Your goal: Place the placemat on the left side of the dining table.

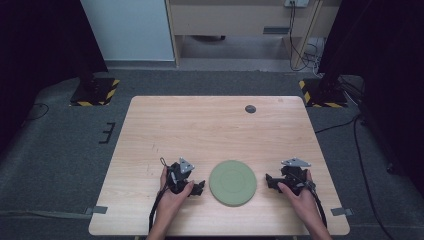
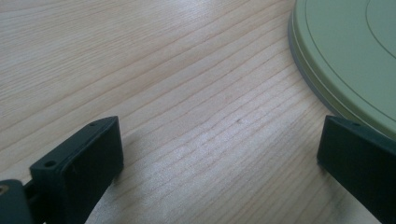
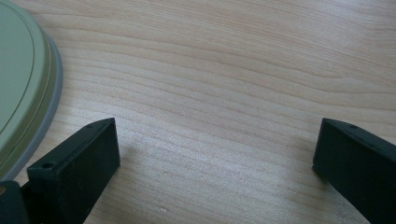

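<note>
High view: a wooden table (image 1: 215,130) is standing on grey carpet, with a round green disc (image 1: 232,182) lying flat near its near edge, about midway between the two hands. The left hand (image 1: 172,197) is holding the left gripper (image 1: 196,188) just left of the disc, and the right hand (image 1: 299,192) is holding the right gripper (image 1: 270,181) just right of it; both are resting low on the table and pointing inward toward the disc, apart from it. A grey plate is sitting on top of each gripper. A small dark round spot (image 1: 250,108) is showing near the far edge of the table. Striped stand bases (image 1: 95,91) are sitting on the carpet beyond the far corners, and a cable (image 1: 367,175) is trailing along the floor at right.

Left gripper view: the left gripper (image 2: 219,154) is holding its jaws spread wide over bare wood grain, gripping nothing. The disc (image 2: 345,56) is lying at upper right, its raised rim and a thin grey lower edge showing here, detail the high view is not giving. The jaw on that side is sitting close to the rim; contact cannot be judged.

Right gripper view: the right gripper (image 3: 217,149) is likewise spread wide and empty over the wood. The disc (image 3: 23,79) is curving along the left edge, just beside the nearer jaw.
</note>
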The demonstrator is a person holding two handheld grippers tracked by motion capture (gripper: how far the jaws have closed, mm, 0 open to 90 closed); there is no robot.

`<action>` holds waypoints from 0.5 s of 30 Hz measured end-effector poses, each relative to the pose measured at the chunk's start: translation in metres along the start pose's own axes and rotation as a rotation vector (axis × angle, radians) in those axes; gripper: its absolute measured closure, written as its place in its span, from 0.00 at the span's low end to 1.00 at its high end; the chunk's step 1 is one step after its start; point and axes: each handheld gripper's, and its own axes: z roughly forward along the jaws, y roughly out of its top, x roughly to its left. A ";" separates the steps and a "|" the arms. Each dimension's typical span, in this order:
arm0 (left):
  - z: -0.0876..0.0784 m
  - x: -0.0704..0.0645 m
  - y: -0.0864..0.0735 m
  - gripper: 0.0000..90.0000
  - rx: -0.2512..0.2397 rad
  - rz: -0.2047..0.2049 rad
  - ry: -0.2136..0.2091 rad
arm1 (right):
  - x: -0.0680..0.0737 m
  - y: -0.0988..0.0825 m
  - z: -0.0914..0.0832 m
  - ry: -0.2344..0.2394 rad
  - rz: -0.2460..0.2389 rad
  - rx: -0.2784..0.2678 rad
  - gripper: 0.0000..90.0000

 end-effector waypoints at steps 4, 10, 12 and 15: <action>-0.001 -0.001 -0.001 0.00 -0.004 0.004 -0.010 | -0.002 0.000 -0.001 0.012 0.008 -0.006 0.02; -0.005 -0.003 -0.001 0.03 -0.040 0.018 -0.031 | 0.000 -0.004 -0.007 0.022 0.006 -0.014 0.06; -0.009 -0.004 0.001 0.03 -0.061 0.023 -0.037 | 0.001 -0.005 -0.010 0.036 0.002 -0.023 0.05; -0.015 -0.006 0.002 0.04 -0.087 0.022 -0.040 | 0.003 -0.005 -0.013 0.053 -0.004 -0.036 0.05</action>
